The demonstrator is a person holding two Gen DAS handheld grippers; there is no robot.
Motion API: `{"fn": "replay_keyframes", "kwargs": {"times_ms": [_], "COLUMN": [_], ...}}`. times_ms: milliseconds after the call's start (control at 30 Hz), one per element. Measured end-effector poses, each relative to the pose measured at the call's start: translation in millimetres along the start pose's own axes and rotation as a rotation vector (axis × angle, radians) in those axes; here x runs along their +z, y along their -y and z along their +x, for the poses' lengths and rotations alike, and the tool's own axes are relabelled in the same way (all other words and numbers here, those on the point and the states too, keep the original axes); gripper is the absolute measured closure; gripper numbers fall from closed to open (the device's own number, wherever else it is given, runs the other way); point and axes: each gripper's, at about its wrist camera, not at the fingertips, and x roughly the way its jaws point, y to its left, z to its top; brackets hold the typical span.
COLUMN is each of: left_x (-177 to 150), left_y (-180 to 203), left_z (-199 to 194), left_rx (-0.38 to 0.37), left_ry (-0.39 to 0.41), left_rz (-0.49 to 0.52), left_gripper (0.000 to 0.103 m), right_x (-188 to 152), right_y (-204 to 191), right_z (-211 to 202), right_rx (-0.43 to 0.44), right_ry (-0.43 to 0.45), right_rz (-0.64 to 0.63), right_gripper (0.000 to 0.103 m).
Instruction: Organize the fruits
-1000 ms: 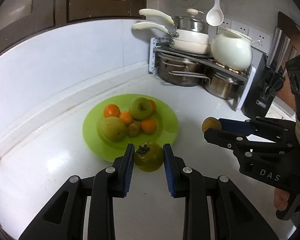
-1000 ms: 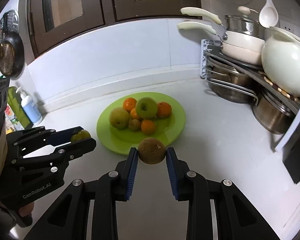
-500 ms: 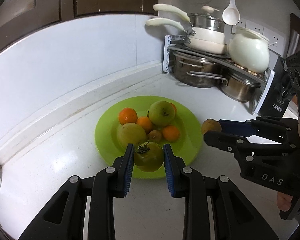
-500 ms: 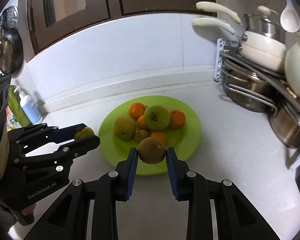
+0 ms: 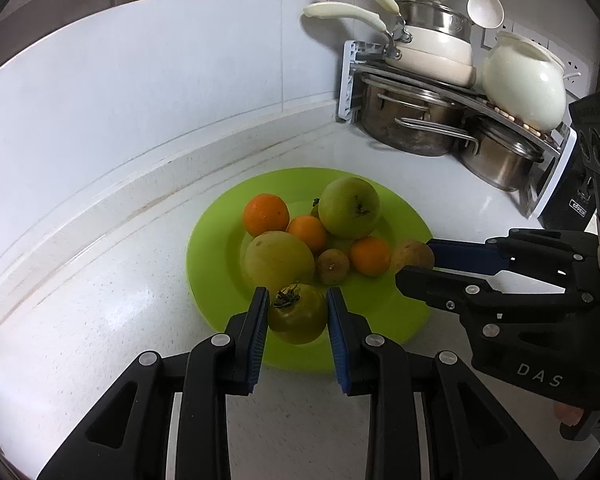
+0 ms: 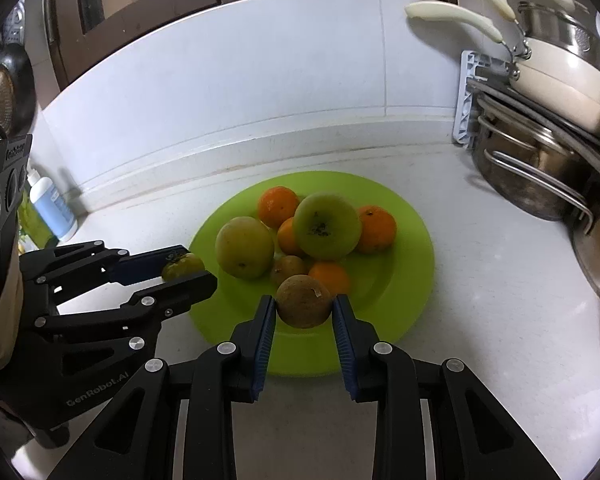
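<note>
The left gripper is clamped on a green tomato w/ a dried stem on top — both blue pads press its sides. It's held over the near-left edge of the green plate, just in front of the pile of fruit. In the right wrist view the same gripper comes in from the left, tomato peeking out betw. its fingers at the plate's left rim.

The right gripper is clamped on a round brown fruit, rough skin, held over the near part of the plate. From the left wrist view it reaches in from the right, brown fruit at the plate's right side, just beside a small orange.

On the plate: a big green apple atop the pile, a yellow-green fruit to its left, several oranges around, and a small brown fruit in the middle — all touching in one cluster.

Plate sits on a white counter. Back right corner: a rack w/ steel pots, white pans, a white pot. A soap bottle stands far left by the wall.
</note>
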Motion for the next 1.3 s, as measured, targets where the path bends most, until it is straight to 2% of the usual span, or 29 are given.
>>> {"fn": "replay_keyframes", "kwargs": {"times_ms": [233, 333, 467, 533, 833, 1133, 1300], "left_x": [1.1, 1.6, 0.2, -0.5, -7.6, -15.5, -23.1], "left_y": [-2.0, -4.0, -7.2, -9.4, -10.4, -1.4, 0.9], "left_z": [3.4, 2.4, -3.9, -6.6, -28.5, -68.4, -97.9], "left_rx": [0.001, 0.006, 0.028, 0.036, 0.078, 0.126, 0.136], "left_ry": [-0.002, 0.001, 0.010, 0.012, 0.021, 0.051, 0.092], "left_rz": [-0.005, -0.006, -0.021, -0.029, -0.051, -0.051, -0.038], "left_gripper": [0.074, 0.070, 0.059, 0.058, 0.048, 0.029, 0.012], "right_x": [0.2, 0.1, -0.2, -0.3, -4.6, -15.4, -28.3], "right_y": [2.8, 3.8, 4.2, 5.2, 2.5, -5.6, -16.9], "right_z": [7.3, 7.5, 6.1, 4.5, -17.2, -55.6, -81.3], "right_rx": [0.003, 0.006, -0.006, -0.011, -0.035, -0.069, -0.109], "right_ry": [-0.013, -0.017, -0.015, -0.013, 0.015, 0.068, 0.098], "right_rz": [0.004, 0.006, 0.010, 0.019, 0.025, 0.061, 0.085], "right_gripper": [0.072, 0.072, 0.071, 0.062, 0.061, 0.046, 0.040]}}
